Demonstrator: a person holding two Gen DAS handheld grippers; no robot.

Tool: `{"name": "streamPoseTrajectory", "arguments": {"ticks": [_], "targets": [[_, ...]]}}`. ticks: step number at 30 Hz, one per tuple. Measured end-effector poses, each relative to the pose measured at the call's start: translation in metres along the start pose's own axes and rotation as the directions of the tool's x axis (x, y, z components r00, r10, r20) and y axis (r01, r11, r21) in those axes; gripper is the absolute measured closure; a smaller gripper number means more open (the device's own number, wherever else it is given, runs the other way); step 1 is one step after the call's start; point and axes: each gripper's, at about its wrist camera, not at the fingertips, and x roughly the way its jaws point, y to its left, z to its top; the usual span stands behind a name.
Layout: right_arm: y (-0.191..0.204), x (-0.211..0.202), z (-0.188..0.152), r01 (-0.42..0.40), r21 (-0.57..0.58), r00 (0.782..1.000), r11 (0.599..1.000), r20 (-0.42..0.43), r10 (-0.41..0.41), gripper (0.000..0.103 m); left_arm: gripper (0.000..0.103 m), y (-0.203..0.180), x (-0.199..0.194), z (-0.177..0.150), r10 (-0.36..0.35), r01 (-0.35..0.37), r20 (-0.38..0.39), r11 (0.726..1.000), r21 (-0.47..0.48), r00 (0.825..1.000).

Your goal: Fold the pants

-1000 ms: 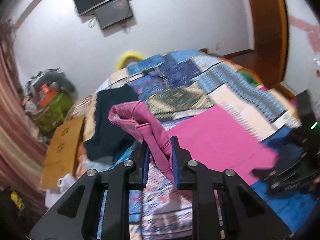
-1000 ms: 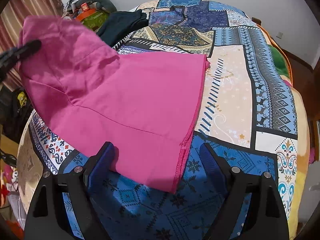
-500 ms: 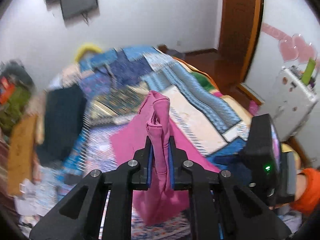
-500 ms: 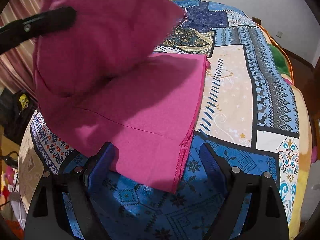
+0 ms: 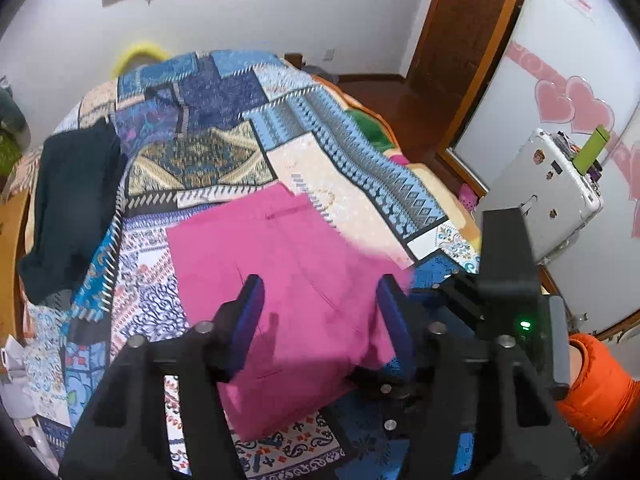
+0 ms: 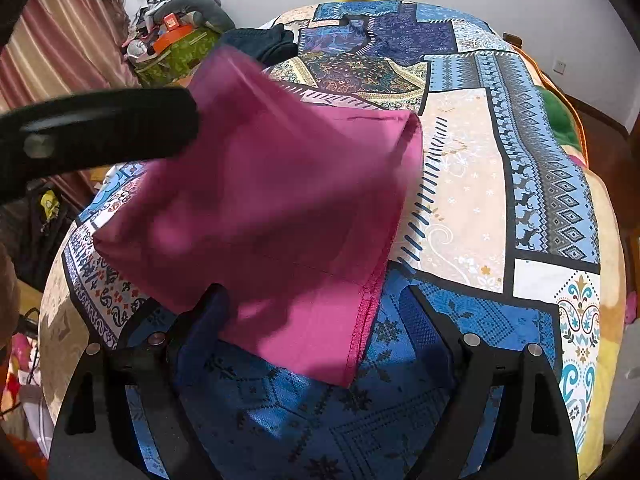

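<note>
The pink pants [image 5: 280, 272] lie folded over on the patchwork bedspread [image 5: 224, 120]. My left gripper [image 5: 320, 312] is open and empty, just above the near part of the pants. In the right wrist view the pants [image 6: 280, 208] have their top layer still settling, blurred. My right gripper [image 6: 316, 336] is open and empty, with the near hemmed edge of the pants lying between its fingers. The left gripper's arm [image 6: 100, 128] shows dark and blurred at the left of that view.
A dark garment [image 5: 72, 200] lies on the bed's far left. A white appliance [image 5: 552, 192] and a wooden door frame [image 5: 472, 60] stand to the right. A pile of clutter [image 6: 176, 40] and a striped curtain [image 6: 52, 60] are beyond the bed's left side.
The left gripper carried the pants' lifted end over onto the lower layer, then opened and let go. The right gripper stayed open and in place.
</note>
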Motion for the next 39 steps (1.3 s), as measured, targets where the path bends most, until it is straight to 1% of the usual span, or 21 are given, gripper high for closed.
{"name": "streamPoseTrajectory", "arguments": {"ticks": [3,5,6,7,9,11,15,19,22,23,25,26,27,30,32,33,39], "targets": [[0.0,0.0,0.0,0.0,0.0,1.0,1.0,-0.001,0.0,0.018,0.037,0.006,-0.011,0.006,0.036,-0.036,0.03,0.999,0.006,0.999],[0.001,0.0,-0.001,0.0,0.001,1.0,1.0,-0.002,0.0,0.018,0.03,0.014,-0.014,0.011,0.078,-0.079,0.053,0.997,0.006,0.996],[0.0,-0.001,-0.001,0.0,0.002,1.0,1.0,-0.002,0.0,0.018,0.029,0.021,-0.015,0.015,0.111,-0.112,0.067,0.994,0.005,0.992],[0.0,-0.001,-0.001,0.0,0.003,1.0,1.0,-0.002,0.0,0.018,0.026,0.028,-0.013,0.019,0.129,-0.129,0.071,0.992,0.004,0.989],[0.0,-0.001,-0.001,0.0,0.006,1.0,1.0,-0.003,0.0,0.018,0.024,0.042,-0.007,0.027,0.157,-0.157,0.063,0.988,-0.004,0.986],[-0.001,-0.003,-0.001,0.0,0.008,1.0,1.0,-0.006,0.0,0.018,0.024,0.061,0.007,0.036,0.184,-0.183,0.025,0.983,-0.018,0.983],[0.001,-0.008,-0.002,0.011,-0.001,1.0,1.0,-0.002,-0.011,0.018,0.024,0.09,0.04,0.049,0.2,-0.202,-0.053,0.979,-0.034,0.978],[0.001,-0.01,-0.003,0.04,-0.008,0.999,0.999,0.014,-0.04,0.018,0.024,0.106,0.073,0.056,0.223,-0.226,-0.108,0.974,-0.017,0.969],[-0.001,-0.009,-0.003,0.043,0.016,0.999,0.999,0.018,-0.043,0.018,0.024,0.115,0.106,0.059,0.25,-0.251,-0.181,0.968,0.015,0.951],[-0.002,-0.009,-0.003,0.042,0.021,0.999,0.999,0.018,-0.043,0.018,0.024,0.117,0.116,0.058,0.258,-0.258,-0.211,0.966,0.028,0.943],[-0.004,-0.01,-0.004,0.043,0.029,0.999,0.999,0.019,-0.043,0.018,0.024,0.118,0.135,0.054,0.281,-0.277,-0.274,0.959,0.054,0.92],[-0.004,-0.01,-0.004,0.043,0.031,0.999,0.999,0.019,-0.044,0.018,0.024,0.119,0.143,0.05,0.285,-0.279,-0.3,0.958,0.063,0.91],[-0.005,-0.011,-0.004,0.044,0.035,0.999,0.998,0.02,-0.045,0.018,0.024,0.118,0.149,0.045,0.288,-0.28,-0.314,0.957,0.071,0.905],[-0.007,-0.012,-0.004,0.048,0.038,0.999,0.998,0.019,-0.048,0.018,0.021,0.117,0.155,0.035,0.301,-0.281,-0.327,0.953,0.109,0.896],[-0.009,-0.014,-0.004,0.054,0.038,0.998,0.998,0.02,-0.055,0.018,0.016,0.115,0.151,0.029,0.328,-0.293,-0.314,0.944,0.153,0.891],[-0.01,-0.015,-0.005,0.06,0.038,0.998,0.997,0.02,-0.061,0.018,0.016,0.116,0.148,0.025,0.335,-0.299,-0.313,0.941,0.159,0.889],[-0.023,-0.027,-0.01,0.087,0.062,0.996,0.994,0.03,-0.089,0.018,0.016,0.126,0.12,0.007,0.31,-0.283,-0.32,0.951,0.128,0.895]]}}
